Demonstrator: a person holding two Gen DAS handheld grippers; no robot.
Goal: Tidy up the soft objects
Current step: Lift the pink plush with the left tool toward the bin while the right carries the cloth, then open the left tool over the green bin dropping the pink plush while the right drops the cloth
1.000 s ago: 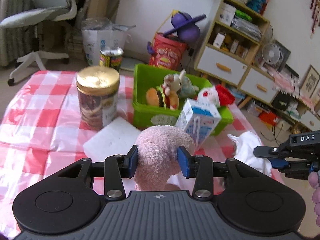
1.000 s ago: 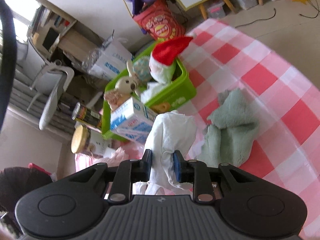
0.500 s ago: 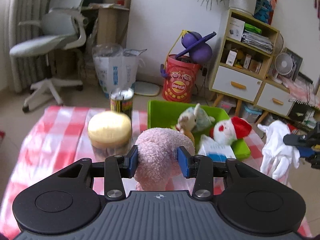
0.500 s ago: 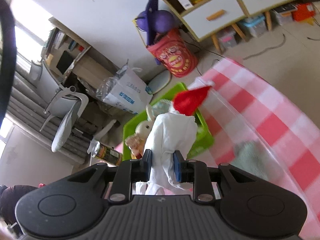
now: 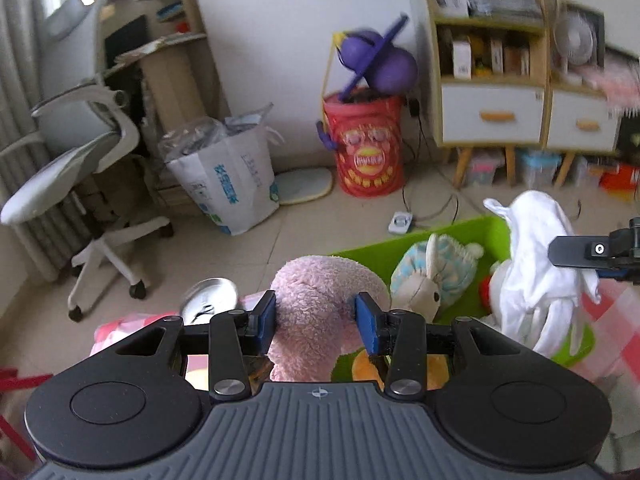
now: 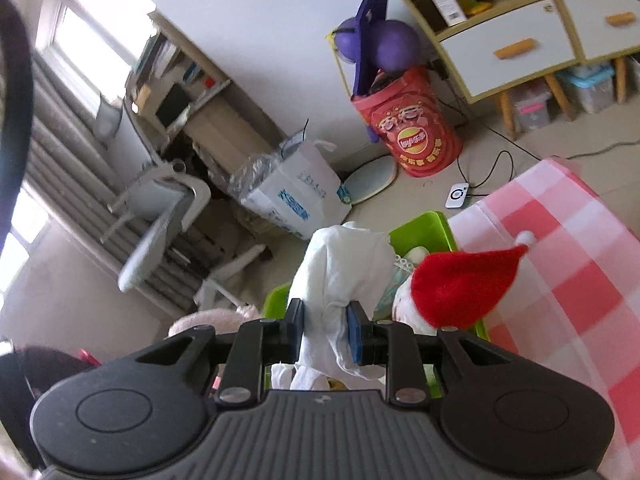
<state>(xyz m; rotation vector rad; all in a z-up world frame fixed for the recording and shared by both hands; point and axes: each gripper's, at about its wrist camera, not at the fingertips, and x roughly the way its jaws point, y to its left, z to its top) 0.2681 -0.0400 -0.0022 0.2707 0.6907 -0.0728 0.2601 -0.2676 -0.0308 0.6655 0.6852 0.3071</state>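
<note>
Jaws of the left gripper [image 5: 316, 322] pinch a pink plush [image 5: 320, 300]. Right gripper [image 6: 324, 334] jaws pinch white gloves [image 6: 344, 276], both carried above the green bin [image 6: 424, 228] for dropping in.

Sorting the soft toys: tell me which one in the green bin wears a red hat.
The white Santa plush at the green plastic bin's right end: its pointed red hat has a white pompom. The rabbit plush beside it wears pale blue.

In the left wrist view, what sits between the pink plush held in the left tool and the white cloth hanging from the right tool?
A rabbit toy with a blue bonnet, lying in the green bin, sits between the pink plush and the white cloth.
</note>
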